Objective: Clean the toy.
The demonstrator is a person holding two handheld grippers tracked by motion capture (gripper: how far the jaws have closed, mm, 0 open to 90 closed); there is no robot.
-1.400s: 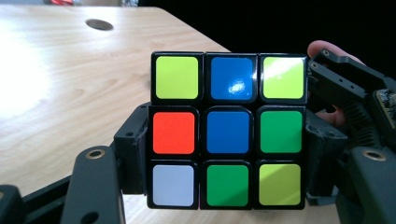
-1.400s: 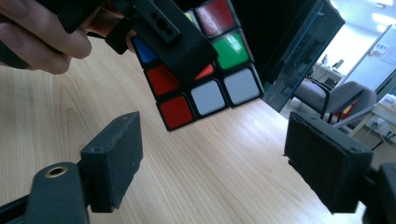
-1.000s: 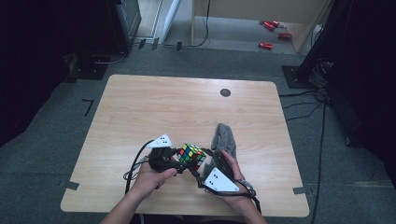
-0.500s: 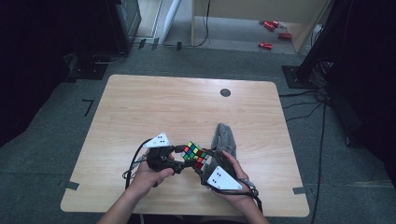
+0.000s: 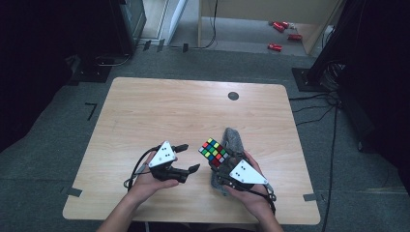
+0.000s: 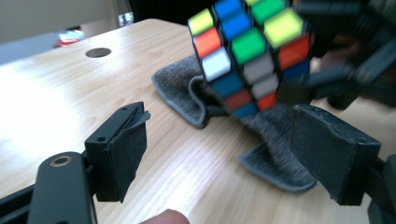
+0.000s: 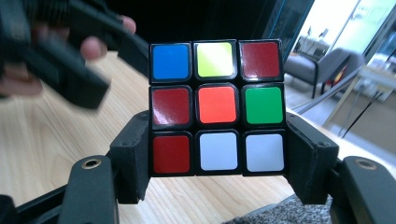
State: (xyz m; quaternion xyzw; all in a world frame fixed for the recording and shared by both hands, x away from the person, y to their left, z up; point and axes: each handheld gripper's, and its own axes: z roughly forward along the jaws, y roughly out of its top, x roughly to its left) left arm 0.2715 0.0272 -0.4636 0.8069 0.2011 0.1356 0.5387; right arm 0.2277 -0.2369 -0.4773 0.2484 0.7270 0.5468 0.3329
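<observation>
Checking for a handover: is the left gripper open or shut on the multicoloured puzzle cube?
Open. The left gripper has just been opening; its jaws stand apart with nothing between. The multicoloured puzzle cube sits clamped in the right gripper.

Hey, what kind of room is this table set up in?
Probably a lab or workshop room: a bare wooden table on grey carpet marked with tape, loose cables on the floor, dark equipment stands around it.

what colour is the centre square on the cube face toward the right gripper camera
Orange, on the cube; clearest in the right gripper view.
</observation>
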